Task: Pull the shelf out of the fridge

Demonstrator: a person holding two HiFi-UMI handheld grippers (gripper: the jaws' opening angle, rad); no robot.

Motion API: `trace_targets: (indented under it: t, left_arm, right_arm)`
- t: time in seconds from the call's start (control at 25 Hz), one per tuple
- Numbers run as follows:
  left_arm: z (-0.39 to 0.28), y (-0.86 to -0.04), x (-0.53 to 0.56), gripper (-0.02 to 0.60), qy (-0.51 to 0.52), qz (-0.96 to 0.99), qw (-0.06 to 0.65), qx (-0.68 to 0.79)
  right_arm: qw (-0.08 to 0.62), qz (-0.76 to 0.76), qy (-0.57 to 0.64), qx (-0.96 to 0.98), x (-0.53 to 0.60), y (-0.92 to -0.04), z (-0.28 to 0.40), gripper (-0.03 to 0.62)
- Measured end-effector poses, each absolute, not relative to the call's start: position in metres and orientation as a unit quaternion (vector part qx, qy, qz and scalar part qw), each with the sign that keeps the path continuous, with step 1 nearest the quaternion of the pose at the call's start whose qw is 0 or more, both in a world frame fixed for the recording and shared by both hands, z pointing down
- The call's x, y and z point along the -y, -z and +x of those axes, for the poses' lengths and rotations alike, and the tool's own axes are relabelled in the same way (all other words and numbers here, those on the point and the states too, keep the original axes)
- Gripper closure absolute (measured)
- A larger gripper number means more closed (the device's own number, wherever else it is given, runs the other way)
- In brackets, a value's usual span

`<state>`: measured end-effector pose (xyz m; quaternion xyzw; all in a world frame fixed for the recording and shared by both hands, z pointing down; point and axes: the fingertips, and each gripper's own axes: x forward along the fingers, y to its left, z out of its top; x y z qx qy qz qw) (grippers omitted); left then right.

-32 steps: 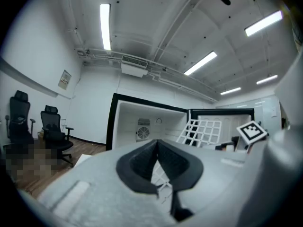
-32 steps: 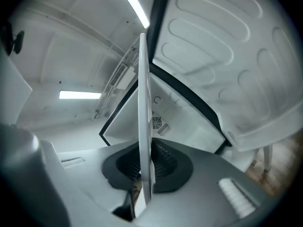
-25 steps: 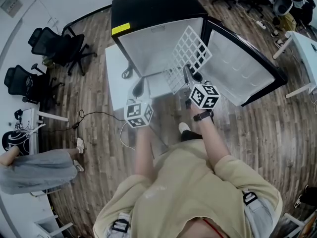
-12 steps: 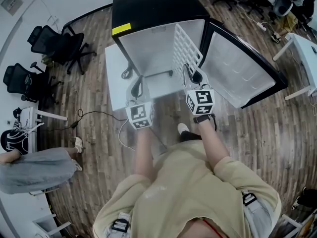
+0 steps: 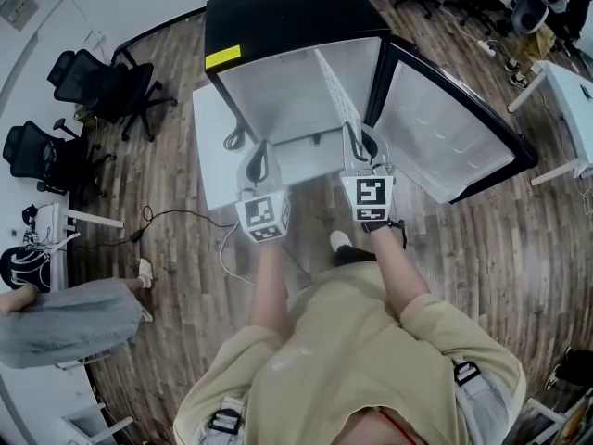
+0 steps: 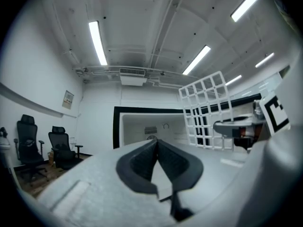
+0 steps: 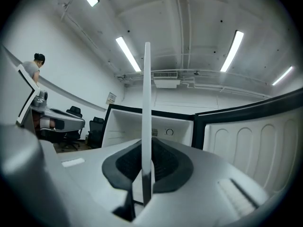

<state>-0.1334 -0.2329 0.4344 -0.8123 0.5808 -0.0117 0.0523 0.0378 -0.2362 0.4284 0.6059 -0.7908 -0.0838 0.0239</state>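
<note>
Since a second ago, the white wire grid shelf (image 5: 335,91) has turned. Back then we saw its flat face full of little squares. Now, from the head view, we see only its thin edge.

It stands up on its edge in front of the open black fridge with the white inside (image 5: 278,12). It is on the side where the open fridge door (image 5: 445,123) hangs.

Our right tool (image 5: 358,142) is clenched on the bottom edge of the shelf. In the right gripper view, the shelf goes straight up like a thin white line from between the two jaws.

Our left tool (image 5: 259,160) is beside the right one and does not touch the shelf. Its jaws are pressed together with nothing in them. In the left gripper view, the shelf's squares show off to the right, above the right tool.
</note>
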Motion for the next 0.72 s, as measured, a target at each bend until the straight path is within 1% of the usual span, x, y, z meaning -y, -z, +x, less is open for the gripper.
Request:
trace_targets:
  t: [0.24,0.72]
  left_arm:
    - [-0.1222,-0.4374,0.2349,0.583,0.011,-0.82,0.046,-0.571]
    - [-0.1254,-0.441,0.2383,0.583,0.004,-0.817,0.024,-0.576]
  right_arm:
    - [0.017,0.601,0.076,0.795,0.237,-0.4264,0.04,0.565]
    - [0.001,0.59,0.069,0.804,0.2396,-0.4257,0.0346,0.564]
